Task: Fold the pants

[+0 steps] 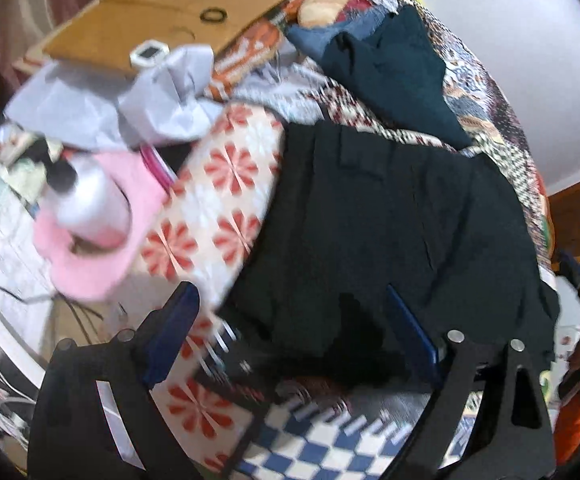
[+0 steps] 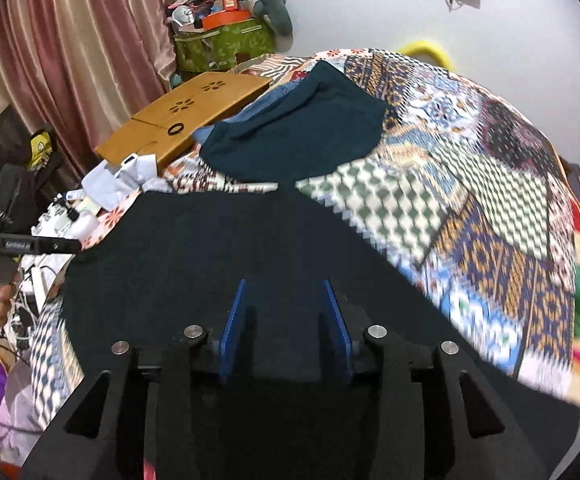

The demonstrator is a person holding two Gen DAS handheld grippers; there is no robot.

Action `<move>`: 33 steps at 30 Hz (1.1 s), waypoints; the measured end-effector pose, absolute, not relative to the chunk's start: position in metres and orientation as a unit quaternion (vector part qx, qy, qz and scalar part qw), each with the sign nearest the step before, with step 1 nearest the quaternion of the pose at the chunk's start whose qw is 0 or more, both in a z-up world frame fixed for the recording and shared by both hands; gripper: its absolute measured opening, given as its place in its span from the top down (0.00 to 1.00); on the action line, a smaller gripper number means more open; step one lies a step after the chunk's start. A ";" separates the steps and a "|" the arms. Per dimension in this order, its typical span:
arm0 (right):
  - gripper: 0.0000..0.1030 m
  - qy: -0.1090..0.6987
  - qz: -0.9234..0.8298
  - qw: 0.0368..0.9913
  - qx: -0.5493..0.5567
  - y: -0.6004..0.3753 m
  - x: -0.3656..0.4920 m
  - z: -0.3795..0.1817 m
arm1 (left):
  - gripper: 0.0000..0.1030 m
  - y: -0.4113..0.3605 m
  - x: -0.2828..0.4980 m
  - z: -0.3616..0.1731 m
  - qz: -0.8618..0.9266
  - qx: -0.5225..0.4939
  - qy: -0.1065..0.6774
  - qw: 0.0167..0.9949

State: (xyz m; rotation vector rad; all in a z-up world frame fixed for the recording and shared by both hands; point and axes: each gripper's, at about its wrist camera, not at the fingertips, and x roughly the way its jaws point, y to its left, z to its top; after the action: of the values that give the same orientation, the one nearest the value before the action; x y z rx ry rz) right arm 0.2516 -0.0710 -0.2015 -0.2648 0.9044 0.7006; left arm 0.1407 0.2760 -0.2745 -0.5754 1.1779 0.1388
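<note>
The black pants [image 1: 390, 232] lie folded in a flat pile on the patterned bedspread [image 1: 502, 168]. My left gripper [image 1: 290, 300] is open, its blue fingers spread over the pants' near left edge and holding nothing. In the right wrist view the pants [image 2: 209, 248] fill the middle. My right gripper [image 2: 283, 284] is open just above the black cloth, with nothing between its blue fingers [image 2: 235, 320].
A dark teal garment [image 2: 302, 128] lies beyond the pants on the bedspread [image 2: 470, 200]. A wooden lap desk [image 2: 185, 116], a red-flowered pillow [image 1: 217, 200], crumpled grey paper [image 1: 161, 100] and a pink item [image 1: 101, 232] crowd the left. Curtains [image 2: 69, 60] hang at left.
</note>
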 end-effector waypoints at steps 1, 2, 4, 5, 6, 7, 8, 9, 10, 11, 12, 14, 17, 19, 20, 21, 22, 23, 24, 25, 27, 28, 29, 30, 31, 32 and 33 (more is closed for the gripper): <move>0.62 0.427 0.330 0.832 -0.124 -0.075 0.245 -0.203 | 0.10 0.273 0.138 -0.276 0.056 -0.276 0.549 0.787; 0.62 0.428 0.330 0.832 -0.123 -0.079 0.238 -0.204 | 0.10 0.271 0.135 -0.277 0.049 -0.282 0.551 0.784; 0.62 0.433 0.337 0.828 -0.119 -0.083 0.224 -0.207 | 0.09 0.267 0.131 -0.279 0.033 -0.300 0.552 0.777; 0.62 0.434 0.340 0.826 -0.117 -0.084 0.217 -0.208 | 0.09 0.264 0.130 -0.281 0.023 -0.316 0.553 0.771; 0.62 0.434 0.343 0.825 -0.113 -0.084 0.211 -0.208 | 0.10 0.262 0.129 -0.282 0.012 -0.329 0.554 0.765; 0.62 0.434 0.349 0.823 -0.111 -0.083 0.205 -0.208 | 0.10 0.261 0.128 -0.284 0.004 -0.341 0.554 0.760; 0.62 0.434 0.353 0.821 -0.110 -0.082 0.200 -0.209 | 0.11 0.259 0.128 -0.287 -0.010 -0.361 0.556 0.749; 0.62 0.435 0.359 0.818 -0.111 -0.080 0.196 -0.209 | 0.11 0.258 0.128 -0.289 -0.014 -0.370 0.558 0.742; 0.62 0.435 0.365 0.815 -0.113 -0.077 0.193 -0.210 | 0.12 0.257 0.129 -0.290 -0.013 -0.373 0.559 0.741; 0.61 0.435 0.368 0.814 -0.116 -0.075 0.189 -0.212 | 0.12 0.255 0.129 -0.290 -0.010 -0.370 0.559 0.742; 0.61 0.434 0.373 0.811 -0.121 -0.071 0.186 -0.213 | 0.13 0.255 0.130 -0.289 -0.007 -0.368 0.558 0.743; 0.60 0.432 0.381 0.807 -0.132 -0.064 0.181 -0.216 | 0.15 0.254 0.132 -0.284 -0.002 -0.367 0.555 0.747; 0.59 0.431 0.388 0.800 -0.152 -0.053 0.179 -0.222 | 0.18 0.254 0.136 -0.278 0.002 -0.357 0.551 0.755; 0.55 0.428 0.396 0.795 -0.168 -0.045 0.179 -0.226 | 0.22 0.257 0.139 -0.278 0.004 -0.349 0.551 0.758; 0.54 0.424 0.398 0.795 -0.174 -0.043 0.177 -0.227 | 0.26 0.257 0.142 -0.278 0.009 -0.346 0.553 0.758; 0.53 0.420 0.401 0.794 -0.181 -0.039 0.177 -0.228 | 0.28 0.259 0.142 -0.279 0.011 -0.344 0.553 0.759; 0.52 0.418 0.402 0.793 -0.186 -0.037 0.177 -0.228 | 0.33 0.261 0.144 -0.279 0.015 -0.340 0.553 0.761; 0.51 0.415 0.405 0.793 -0.189 -0.034 0.176 -0.229 | 0.37 0.261 0.147 -0.278 0.021 -0.331 0.553 0.764; 0.53 0.413 0.408 0.791 -0.191 -0.031 0.177 -0.230 | 0.37 0.261 0.148 -0.276 0.026 -0.324 0.554 0.766; 0.54 0.411 0.410 0.791 -0.194 -0.029 0.178 -0.230 | 0.37 0.261 0.149 -0.274 0.029 -0.316 0.554 0.769; 0.65 0.408 0.417 0.788 -0.195 -0.025 0.180 -0.231 | 0.38 0.258 0.147 -0.266 0.036 -0.292 0.550 0.782; 0.68 0.406 0.421 0.787 -0.195 -0.023 0.181 -0.230 | 0.38 0.256 0.146 -0.262 0.039 -0.280 0.546 0.788; 0.74 0.405 0.422 0.787 -0.195 -0.022 0.180 -0.230 | 0.38 0.253 0.143 -0.256 0.039 -0.269 0.543 0.794; 0.79 0.404 0.424 0.787 -0.195 -0.021 0.181 -0.229 | 0.38 0.252 0.140 -0.252 0.038 -0.266 0.540 0.798; 0.81 0.402 0.425 0.787 -0.195 -0.020 0.181 -0.229 | 0.38 0.251 0.140 -0.250 0.037 -0.265 0.538 0.799; 0.84 0.401 0.426 0.788 -0.195 -0.020 0.180 -0.228 | 0.37 0.250 0.138 -0.248 0.033 -0.268 0.537 0.799; 0.87 0.398 0.426 0.790 -0.192 -0.020 0.179 -0.227 | 0.37 0.249 0.137 -0.248 0.025 -0.275 0.539 0.796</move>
State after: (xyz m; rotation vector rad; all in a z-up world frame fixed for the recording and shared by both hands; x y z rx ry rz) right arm 0.1795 -0.0198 -0.2270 -0.4140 0.8561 0.9173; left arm 0.1368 0.2493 -0.2485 -0.5910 1.1580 0.0534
